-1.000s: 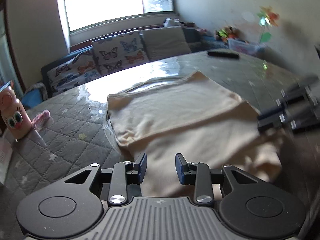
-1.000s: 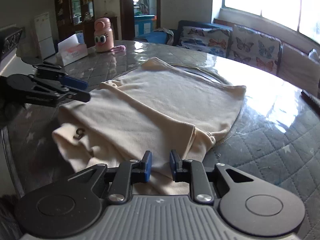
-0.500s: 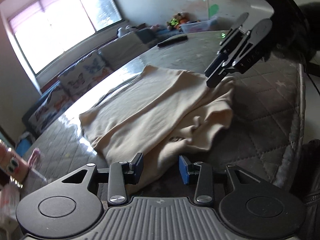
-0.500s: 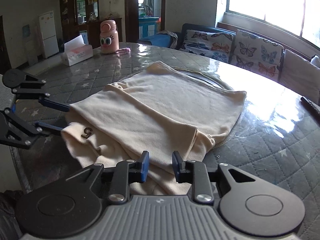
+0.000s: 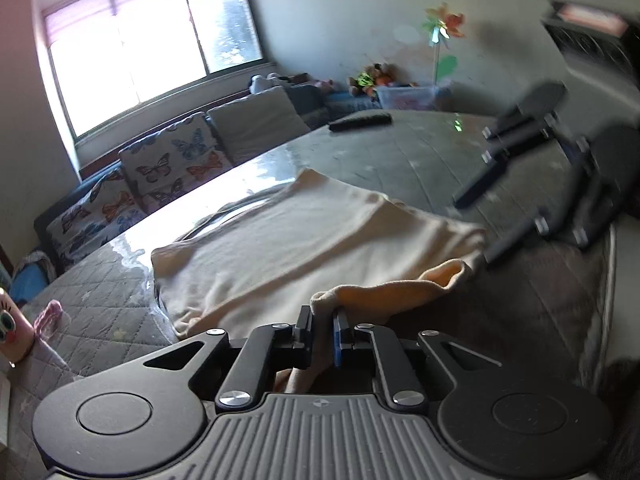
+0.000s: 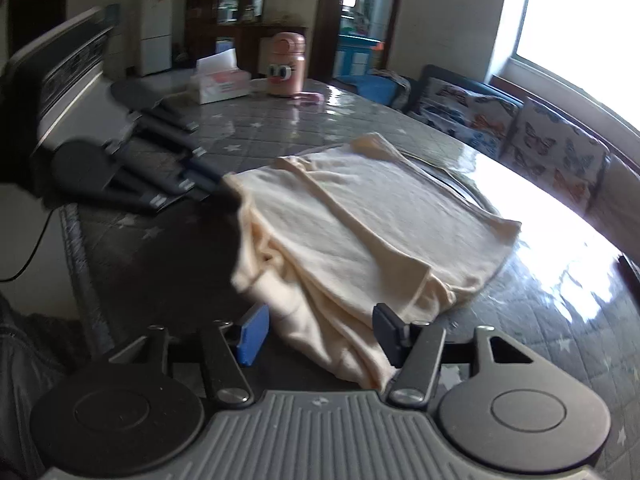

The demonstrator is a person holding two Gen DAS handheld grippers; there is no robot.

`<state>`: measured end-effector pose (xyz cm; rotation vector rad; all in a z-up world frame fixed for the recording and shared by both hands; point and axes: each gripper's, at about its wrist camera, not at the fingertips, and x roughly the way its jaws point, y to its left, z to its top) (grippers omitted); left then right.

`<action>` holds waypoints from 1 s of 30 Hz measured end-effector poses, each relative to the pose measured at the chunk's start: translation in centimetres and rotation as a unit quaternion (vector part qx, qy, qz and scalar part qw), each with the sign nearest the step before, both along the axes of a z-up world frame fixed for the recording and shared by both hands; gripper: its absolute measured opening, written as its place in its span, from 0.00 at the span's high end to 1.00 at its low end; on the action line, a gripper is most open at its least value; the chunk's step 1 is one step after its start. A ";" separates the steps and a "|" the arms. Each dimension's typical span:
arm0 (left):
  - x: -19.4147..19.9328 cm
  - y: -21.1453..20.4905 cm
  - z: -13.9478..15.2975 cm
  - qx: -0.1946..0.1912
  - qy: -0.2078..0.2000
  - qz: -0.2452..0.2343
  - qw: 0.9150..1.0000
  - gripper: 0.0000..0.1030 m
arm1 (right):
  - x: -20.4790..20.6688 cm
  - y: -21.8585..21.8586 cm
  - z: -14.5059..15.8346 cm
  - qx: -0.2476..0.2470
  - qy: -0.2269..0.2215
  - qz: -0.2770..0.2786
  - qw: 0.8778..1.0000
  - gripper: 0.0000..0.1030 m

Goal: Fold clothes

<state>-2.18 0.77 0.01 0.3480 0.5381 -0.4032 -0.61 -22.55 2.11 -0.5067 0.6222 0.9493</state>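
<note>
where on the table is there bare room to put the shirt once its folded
Bare grey quilted table lies between the cream shirt and the black remote, and between shirt and pink cartoon bottle. Crowded near the white tissue box.

Two wrist cameras, each looking forward and down along its own tool across one desk

The left wrist view sits close behind the left tool (image 5: 322,330), facing the window (image 5: 152,56) and butterfly sofa (image 5: 160,172). The right wrist view sits close behind the right tool (image 6: 320,330), facing the room's interior, with a pink bottle (image 6: 286,65) at the desk's (image 6: 280,128) far side. Both share the cream garment (image 5: 304,236) and each other's tool
</note>
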 end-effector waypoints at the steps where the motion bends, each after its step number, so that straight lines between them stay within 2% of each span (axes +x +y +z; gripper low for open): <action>1: 0.3 0.0 0.2 -0.006 0.001 0.003 1.000 0.90 | -0.1 0.2 -0.1 -0.002 -0.003 0.005 1.000 0.36; 2: 0.6 0.1 0.3 -0.010 0.003 0.006 1.000 0.90 | -0.1 0.6 -0.4 -0.006 -0.009 0.010 1.000 0.33; 5: 1.4 0.4 0.6 -0.023 0.009 0.013 1.000 0.91 | 0.0 1.6 -1.2 -0.014 -0.024 0.017 0.999 0.33; 8: 1.7 0.7 0.7 -0.030 0.012 0.018 0.999 0.91 | 0.4 2.3 -1.9 -0.017 -0.030 0.015 0.999 0.38; 11: 1.5 0.9 0.6 -0.034 0.015 0.019 0.999 0.90 | 1.7 2.7 -2.4 -0.015 -0.019 0.003 1.000 0.53; 13: 1.3 1.1 0.5 -0.034 0.016 0.017 0.999 0.89 | 2.4 2.8 -2.5 -0.013 -0.009 -0.009 1.000 0.72; 17: 0.5 1.4 0.1 -0.031 0.019 0.018 0.999 0.85 | 4.0 2.4 -2.0 0.013 0.026 -0.033 0.999 0.86; 19: -0.2 1.5 -0.2 -0.023 0.018 0.018 0.999 0.78 | 4.6 2.2 -1.6 0.027 0.039 -0.041 0.998 0.87; 21: -0.8 1.5 -0.5 -0.009 0.015 0.018 1.000 0.62 | 5.1 2.1 -1.0 0.040 0.048 -0.050 0.997 0.89; 22: -1.1 1.6 -0.7 -0.002 0.013 0.020 1.000 0.60 | 5.3 2.1 -0.8 0.046 0.051 -0.053 0.996 0.90; 30: -1.2 1.8 -2.4 0.044 0.006 0.035 0.998 0.59 | 6.2 2.2 0.6 0.074 0.052 -0.069 0.994 0.91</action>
